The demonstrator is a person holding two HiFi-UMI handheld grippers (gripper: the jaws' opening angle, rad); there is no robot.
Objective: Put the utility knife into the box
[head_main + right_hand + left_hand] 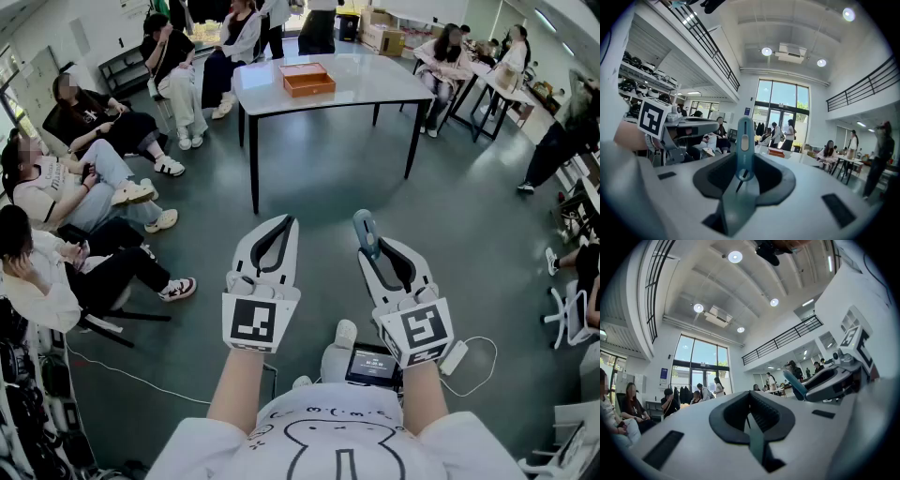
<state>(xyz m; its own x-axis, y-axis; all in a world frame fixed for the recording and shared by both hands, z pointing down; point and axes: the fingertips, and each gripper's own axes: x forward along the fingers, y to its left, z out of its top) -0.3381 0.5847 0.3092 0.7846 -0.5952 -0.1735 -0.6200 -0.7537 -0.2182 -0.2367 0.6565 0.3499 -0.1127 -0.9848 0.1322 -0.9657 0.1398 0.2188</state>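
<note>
A blue utility knife [365,230] stands upright between the jaws of my right gripper [373,249], which is shut on its lower end. In the right gripper view the utility knife [744,140] rises from the right gripper [743,174], slider facing the camera. My left gripper [280,225] is held level beside it, shut with nothing in it. The left gripper [750,401] shows closed jaws in its own view, with the knife [794,385] off to the right. The orange box [307,80] lies open on a white table [375,89] several steps ahead, and the box [777,152] shows small past the knife.
Seated people [89,192] line the left side, their feet reaching onto the grey floor [319,187]. More people and tables [487,84] stand at the back right. A small screen device [373,364] and a white cable [483,361] lie by my feet.
</note>
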